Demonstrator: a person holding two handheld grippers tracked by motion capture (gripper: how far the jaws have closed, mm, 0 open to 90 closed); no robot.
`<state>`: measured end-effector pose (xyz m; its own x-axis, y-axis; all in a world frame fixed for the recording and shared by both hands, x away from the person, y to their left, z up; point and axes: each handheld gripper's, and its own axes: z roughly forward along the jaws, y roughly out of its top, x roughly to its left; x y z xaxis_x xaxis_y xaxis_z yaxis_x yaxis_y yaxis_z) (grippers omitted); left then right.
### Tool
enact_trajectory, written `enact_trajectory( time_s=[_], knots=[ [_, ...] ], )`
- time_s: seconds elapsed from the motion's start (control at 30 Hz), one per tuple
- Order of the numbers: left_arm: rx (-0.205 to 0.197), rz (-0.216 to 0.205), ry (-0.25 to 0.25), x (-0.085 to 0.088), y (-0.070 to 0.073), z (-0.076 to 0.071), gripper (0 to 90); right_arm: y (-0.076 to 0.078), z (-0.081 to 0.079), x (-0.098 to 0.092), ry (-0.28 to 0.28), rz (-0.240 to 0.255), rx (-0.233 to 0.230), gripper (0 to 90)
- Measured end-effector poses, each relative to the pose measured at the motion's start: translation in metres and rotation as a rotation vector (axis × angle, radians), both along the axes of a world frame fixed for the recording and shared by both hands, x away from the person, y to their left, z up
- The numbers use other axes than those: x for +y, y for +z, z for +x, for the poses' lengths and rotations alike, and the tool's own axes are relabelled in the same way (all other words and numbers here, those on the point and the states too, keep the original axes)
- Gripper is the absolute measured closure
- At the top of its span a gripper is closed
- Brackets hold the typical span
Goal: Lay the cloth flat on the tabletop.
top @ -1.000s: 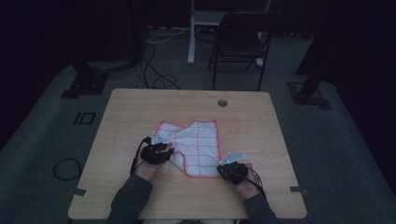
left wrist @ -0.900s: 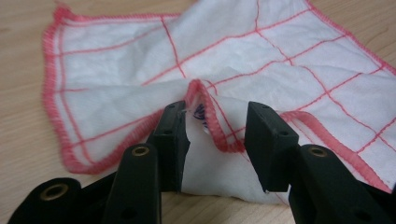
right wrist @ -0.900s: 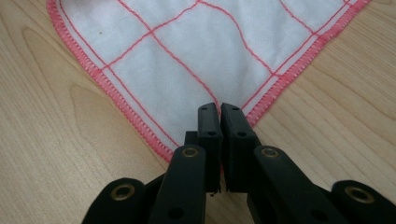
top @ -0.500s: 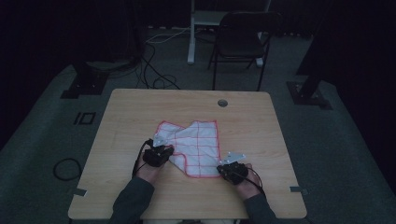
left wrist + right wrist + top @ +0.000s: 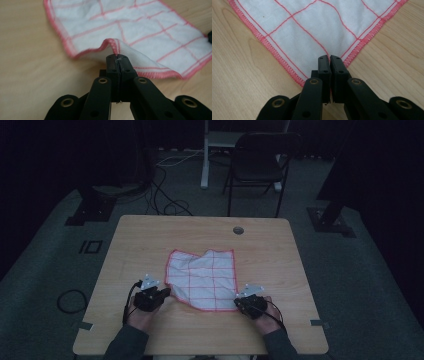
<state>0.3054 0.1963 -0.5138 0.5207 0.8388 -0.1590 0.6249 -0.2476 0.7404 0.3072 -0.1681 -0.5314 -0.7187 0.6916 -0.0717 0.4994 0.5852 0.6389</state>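
A white cloth (image 5: 202, 279) with a red grid and red hem lies on the wooden table (image 5: 150, 237), its far edge still rumpled. My left gripper (image 5: 167, 293) is at the cloth's near left edge. In the left gripper view its jaws (image 5: 117, 59) are shut on a raised fold of the hem, and the cloth (image 5: 140, 27) spreads beyond. My right gripper (image 5: 241, 301) is at the near right corner. In the right gripper view its jaws (image 5: 329, 59) are shut on that corner of the cloth (image 5: 312, 27).
A round cable hole (image 5: 238, 230) sits near the table's far edge. Beyond the table stand a dark folding chair (image 5: 260, 165) and stand bases on the floor, with cables (image 5: 165, 200) at the left.
My left gripper has drawn back to the left and toward the person with the cloth's edge in it, pulling that side out. The right gripper has stayed put.
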Motion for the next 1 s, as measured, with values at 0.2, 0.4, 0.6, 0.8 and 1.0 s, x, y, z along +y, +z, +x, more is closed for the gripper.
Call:
enact_trajectory(
  time_s=[0.2,0.4,0.6,0.8,1.0],
  knots=[
    [0.028,-0.003,-0.005,0.01,-0.001,-0.017,89.0,0.001,-0.006,-0.004,-0.002,-0.007,0.003,88.2],
    [0.018,0.029,0.013,0.01,-0.002,-0.024,85.0,0.001,-0.013,-0.01,-0.007,-0.014,0.006,88.2],
    [0.004,0.029,0.029,0.012,-0.006,-0.017,78.5,0.001,-0.018,-0.019,-0.032,-0.007,0.009,88.2],
    [-0.052,0.051,-0.008,-0.002,-0.008,-0.007,71.9,0.001,-0.021,-0.021,-0.029,-0.006,0.005,88.2],
    [-0.06,0.122,-0.04,-0.018,-0.018,0.007,69.3,0.001,-0.026,-0.021,-0.026,-0.003,0.005,88.1]
  ],
)
